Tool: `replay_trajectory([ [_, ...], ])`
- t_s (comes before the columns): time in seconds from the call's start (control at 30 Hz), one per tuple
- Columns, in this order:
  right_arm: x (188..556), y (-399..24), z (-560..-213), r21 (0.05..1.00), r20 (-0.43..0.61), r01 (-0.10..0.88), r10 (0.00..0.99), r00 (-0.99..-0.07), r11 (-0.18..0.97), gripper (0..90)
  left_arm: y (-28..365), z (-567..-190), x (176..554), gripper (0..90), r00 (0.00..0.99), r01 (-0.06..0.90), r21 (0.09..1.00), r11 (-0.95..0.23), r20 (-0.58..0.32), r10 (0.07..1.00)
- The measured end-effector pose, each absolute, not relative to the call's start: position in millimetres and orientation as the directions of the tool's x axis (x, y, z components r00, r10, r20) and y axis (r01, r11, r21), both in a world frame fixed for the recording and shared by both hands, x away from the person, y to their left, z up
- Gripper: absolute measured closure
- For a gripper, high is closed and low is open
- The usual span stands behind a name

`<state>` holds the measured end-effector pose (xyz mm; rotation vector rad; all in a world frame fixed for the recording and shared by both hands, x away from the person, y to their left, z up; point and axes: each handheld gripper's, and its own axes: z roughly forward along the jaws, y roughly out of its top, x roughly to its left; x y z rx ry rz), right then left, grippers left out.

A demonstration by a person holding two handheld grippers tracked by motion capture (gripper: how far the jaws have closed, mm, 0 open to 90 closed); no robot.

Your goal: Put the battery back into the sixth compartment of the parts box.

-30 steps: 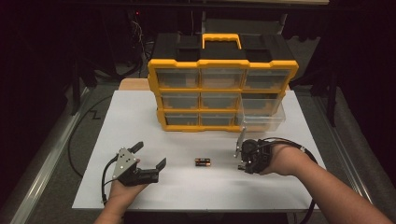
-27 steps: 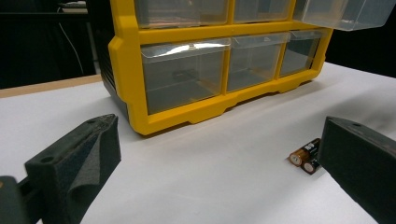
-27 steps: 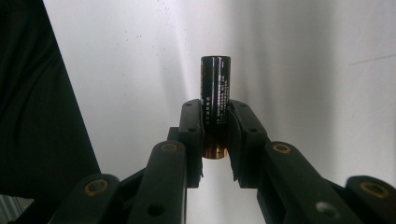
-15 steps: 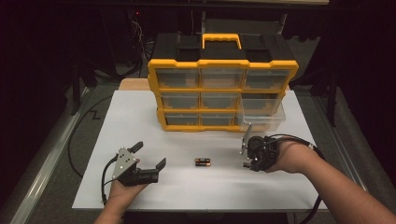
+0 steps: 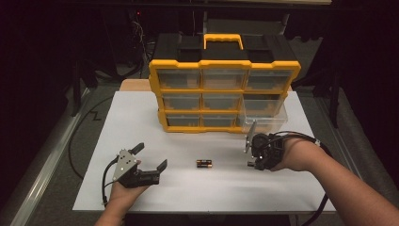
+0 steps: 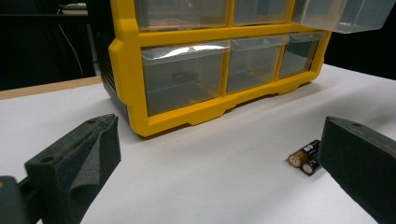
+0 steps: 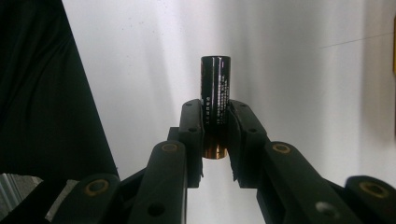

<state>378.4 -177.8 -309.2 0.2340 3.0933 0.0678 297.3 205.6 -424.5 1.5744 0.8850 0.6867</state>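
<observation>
A black battery [image 7: 215, 100] with a copper-coloured end is clamped between the two pads of the right gripper [image 7: 215, 126]. In the right gripper view it sticks out past the jaw tips over the white table [image 7: 289, 56]. Its lower end sits in shadow between the jaws, and the small print on its side is too fine to read. In the high view the right gripper [image 5: 256, 151] is near the right front of the table, its jaws pointing down, and the hand and gripper body hide the battery there.

Two more batteries [image 5: 204, 164] lie side by side, touching, on the table between the two grippers; in the left gripper view the right jaw cuts off part of them [image 6: 306, 156]. Behind them stands a yellow drawer cabinet [image 5: 225, 70] with clear drawers. One clear drawer [image 5: 263, 120] at its lower right is pulled out, just beyond the right gripper. The drawers' contents are hard to make out.

The left gripper [image 5: 151, 161] rests at the left front of the table, jaws wide apart and holding nothing.
</observation>
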Motion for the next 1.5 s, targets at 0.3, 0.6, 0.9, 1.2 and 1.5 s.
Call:
replay_trajectory([
  [0.3, 381.3, -177.8, -294.8, 0.048, -0.043, 0.160, 0.162, -0.986, 0.986, 79.3, 205.2, -424.8, 297.5, 0.5, 0.545, 0.174, 0.982, -0.068, -0.039, 0.837],
  [0.6, 381.8, -176.1, -282.0, 0.047, -0.036, 0.151, 0.152, -0.988, 0.987, 79.3, 205.1, -425.0, 297.5, 0.5, 0.547, 0.175, 0.982, -0.068, -0.039, 0.836],
  [0.9, 384.4, -175.6, -263.7, 0.053, -0.046, 0.156, 0.158, -0.986, 0.986, 79.3, 205.0, -425.2, 297.6, 0.5, 0.549, 0.177, 0.982, -0.072, -0.037, 0.835],
  [1.2, 387.6, -175.9, -249.0, 0.053, -0.055, 0.149, 0.152, -0.987, 0.987, 79.3, 205.6, -425.3, 297.7, 0.5, 0.547, 0.177, 0.982, -0.068, -0.041, 0.836],
  [1.5, 391.4, -174.8, -235.3, 0.047, -0.072, 0.152, 0.155, -0.985, 0.987, 79.3, 205.6, -425.1, 297.5, 0.5, 0.548, 0.174, 0.983, -0.067, -0.040, 0.836],
])
